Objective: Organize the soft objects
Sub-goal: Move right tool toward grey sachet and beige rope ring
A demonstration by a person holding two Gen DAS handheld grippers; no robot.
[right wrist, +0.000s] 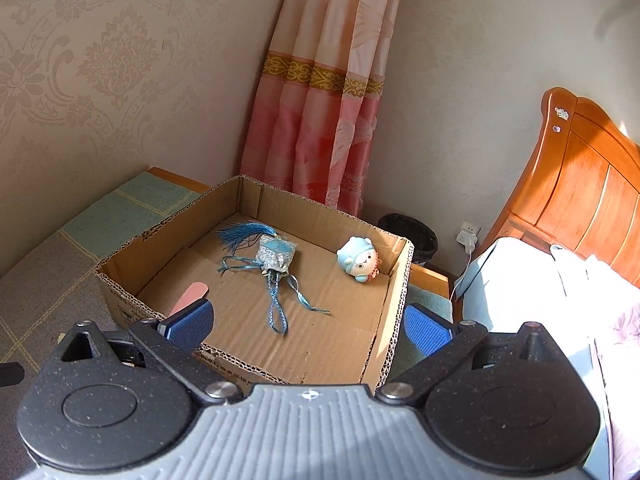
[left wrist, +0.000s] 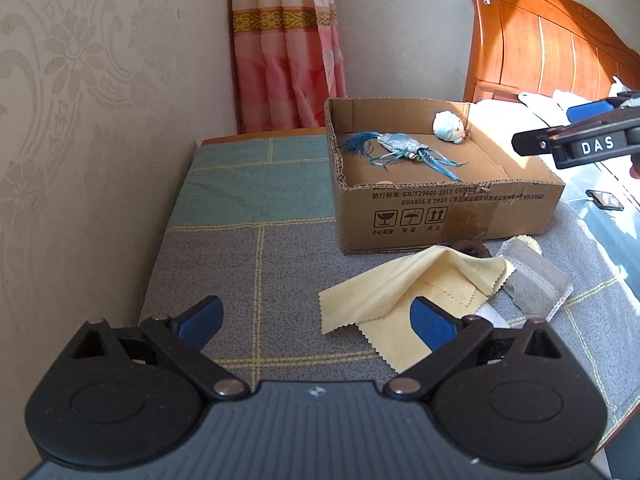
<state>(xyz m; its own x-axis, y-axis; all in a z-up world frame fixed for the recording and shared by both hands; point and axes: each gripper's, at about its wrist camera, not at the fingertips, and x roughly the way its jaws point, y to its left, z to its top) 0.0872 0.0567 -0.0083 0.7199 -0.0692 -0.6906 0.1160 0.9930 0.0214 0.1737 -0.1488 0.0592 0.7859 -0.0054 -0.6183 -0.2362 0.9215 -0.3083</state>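
Observation:
An open cardboard box (left wrist: 440, 216) (right wrist: 132, 304) stands on a checked cloth. In it lie a blue tasselled sachet (left wrist: 400, 146) (right wrist: 276, 254), a pale blue plush toy (left wrist: 450, 127) (right wrist: 359, 260) and a pink flat piece (right wrist: 188, 298). In front of the box lie a yellow cloth (left wrist: 420, 292), a grey folded pouch (left wrist: 532, 284) and a brown fuzzy item (left wrist: 476, 249). My left gripper (left wrist: 316, 322) is open and empty, above the cloth's near side. My right gripper (right wrist: 306, 328) is open and empty, above the box's near edge; it also shows in the left wrist view (left wrist: 576, 142).
The checked cloth (left wrist: 248, 216) covers a low surface against a patterned wall. A pink curtain (left wrist: 288, 48) hangs behind. A wooden headboard (left wrist: 552, 52) and bedding (right wrist: 532, 288) are at right. A phone (left wrist: 604, 200) lies right of the box. A black bin (right wrist: 412, 236) stands behind it.

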